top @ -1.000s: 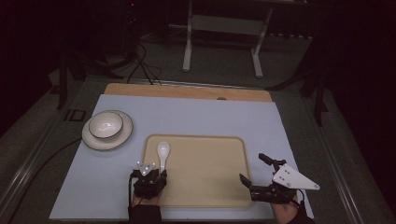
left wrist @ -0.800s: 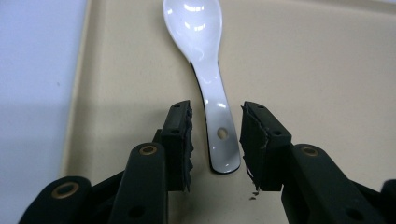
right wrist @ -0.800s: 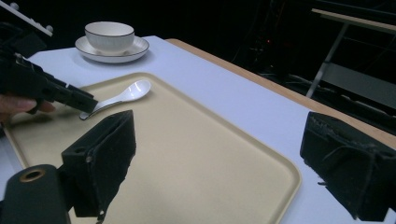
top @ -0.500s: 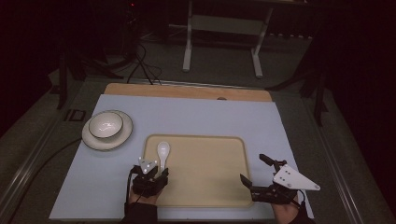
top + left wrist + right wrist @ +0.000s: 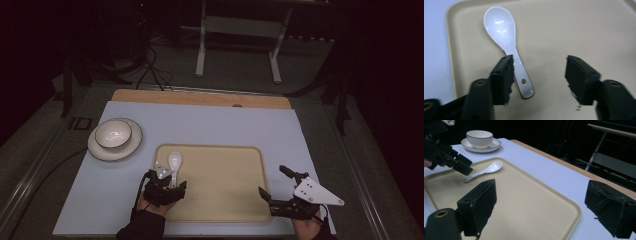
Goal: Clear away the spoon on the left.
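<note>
High view: one white spoon (image 5: 173,162) on one beige tray (image 5: 225,200), just ahead of left gripper (image 5: 163,176); right gripper (image 5: 276,186) spread wide; one bowl (image 5: 113,134) on one saucer (image 5: 100,150); pale blue table (image 5: 215,125), dark room.

Left gripper view: jaws apart, spoon handle beside left jaw.

Right gripper view: jaws apart above tray.

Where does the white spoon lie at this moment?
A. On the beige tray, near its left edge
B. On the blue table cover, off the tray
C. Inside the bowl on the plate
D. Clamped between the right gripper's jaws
A. The spoon lies flat on the beige tray near its left edge, and the open left gripper hangs over its handle without closing on it.
</note>
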{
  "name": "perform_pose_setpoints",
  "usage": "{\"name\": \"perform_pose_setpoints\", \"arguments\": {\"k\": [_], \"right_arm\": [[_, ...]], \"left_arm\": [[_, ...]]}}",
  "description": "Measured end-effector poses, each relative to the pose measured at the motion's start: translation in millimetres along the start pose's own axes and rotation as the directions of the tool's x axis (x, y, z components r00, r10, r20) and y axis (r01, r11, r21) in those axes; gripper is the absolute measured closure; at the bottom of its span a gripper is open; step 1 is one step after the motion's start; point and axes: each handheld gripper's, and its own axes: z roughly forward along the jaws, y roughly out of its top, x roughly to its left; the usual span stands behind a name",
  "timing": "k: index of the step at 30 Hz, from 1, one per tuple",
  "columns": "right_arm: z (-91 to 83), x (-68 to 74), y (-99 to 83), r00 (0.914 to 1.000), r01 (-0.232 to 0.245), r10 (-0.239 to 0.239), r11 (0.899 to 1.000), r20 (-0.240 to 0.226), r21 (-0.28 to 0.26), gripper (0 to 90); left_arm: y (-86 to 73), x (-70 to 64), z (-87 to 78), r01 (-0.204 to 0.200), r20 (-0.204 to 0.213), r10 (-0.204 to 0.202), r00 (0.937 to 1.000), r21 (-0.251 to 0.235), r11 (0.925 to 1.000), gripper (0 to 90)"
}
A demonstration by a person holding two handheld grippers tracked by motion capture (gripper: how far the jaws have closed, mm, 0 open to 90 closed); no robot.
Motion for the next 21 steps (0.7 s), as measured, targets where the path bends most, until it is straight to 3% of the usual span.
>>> {"name": "perform_pose_setpoints", "arguments": {"k": [3,4,5,7,9,12,14,21], "right_arm": [[-0.1,-0.6,-0.2,1.0,-0.002,0.002,1.0,0.0,-0.001,10.4],[-0.1,-0.6,-0.3,1.0,-0.005,0.005,1.0,0.001,-0.001,10.4],[0.2,-0.4,-0.3,1.0,-0.005,0.005,1.0,0.001,0.001,10.4],[0.5,-0.2,-0.3,1.0,-0.004,0.004,1.0,0.0,0.002,10.4],[0.6,-0.3,-0.3,1.0,-0.003,0.003,1.0,0.0,0.002,10.4],[0.3,-0.4,-0.4,1.0,-0.005,0.005,1.0,0.0,0.001,10.4],[0.5,-0.5,-0.6,1.0,-0.005,0.005,1.0,0.001,0.002,10.4],[0.0,-0.6,-1.2,1.0,-0.009,0.009,1.0,0.002,0.006,10.4]], "left_arm": [[3.2,0.7,-2.3,-0.011,0.001,0.011,0.9999,0.001,0.9999,38.3],[6.7,4.8,-4.9,0.005,0.068,-0.006,0.9976,0.014,0.9999,38.3],[7.8,6.1,-5.6,0.007,0.091,-0.009,0.9958,0.022,0.9997,26.9],[8.5,7.7,-6.4,0.007,0.101,-0.009,0.9948,0.022,0.9997,24.2],[8.6,10.6,-5.6,0.006,0.146,-0.012,0.9892,0.038,0.9993,17.1],[8.4,14.3,-4.5,0.01,0.182,-0.02,0.9831,0.056,0.9984,10.6],[8.6,15.3,-4.3,0.006,0.181,-0.016,0.9833,0.057,0.9984,2.0],[13.6,18.9,-9.9,-0.026,0.162,0.026,0.9864,-0.007,0.9996,1.8]]}}
